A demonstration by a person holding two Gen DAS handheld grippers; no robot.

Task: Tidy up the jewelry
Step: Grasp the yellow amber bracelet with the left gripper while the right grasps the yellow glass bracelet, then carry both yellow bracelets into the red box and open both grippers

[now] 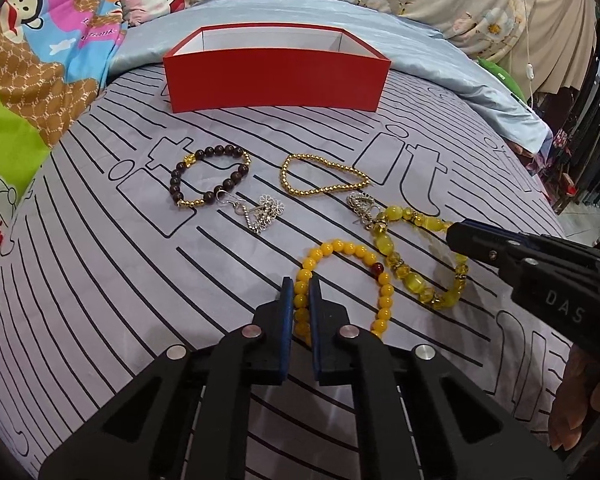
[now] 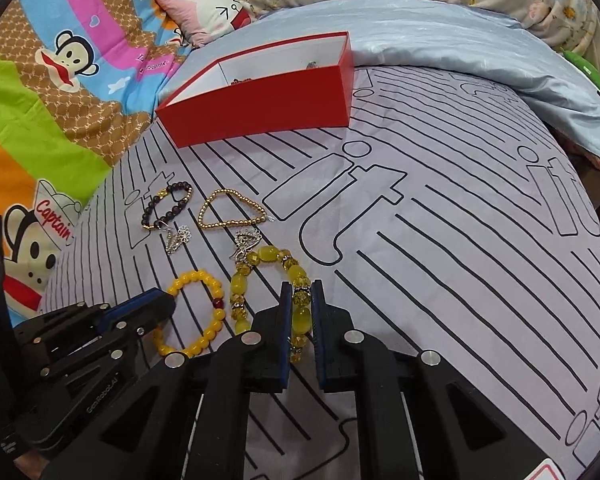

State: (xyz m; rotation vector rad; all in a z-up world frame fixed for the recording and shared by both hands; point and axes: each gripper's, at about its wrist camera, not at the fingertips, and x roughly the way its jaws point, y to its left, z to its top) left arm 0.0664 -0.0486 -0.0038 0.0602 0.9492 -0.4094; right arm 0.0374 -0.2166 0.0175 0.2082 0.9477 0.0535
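Gripping bracelets: left gripper (image 1: 302, 286), right gripper (image 2: 301, 290); bedsheet (image 2: 440, 280) rightward open.

From the left wrist we cannot see the floor of the open red cardboard box (image 1: 276, 82); its front wall hides it. From the right wrist we glimpse two small dark bits inside, too small for us to name. The blue-padded fingers (image 1: 287, 316) of the left gripper (image 1: 302, 292) cover part of the round yellow bead bracelet (image 1: 342, 280). The right gripper (image 2: 302, 296) hides a stretch of the translucent yellow-green glass bead bracelet (image 2: 268, 280). Both silver ornaments (image 1: 260, 212) are too tangled for us to identify.
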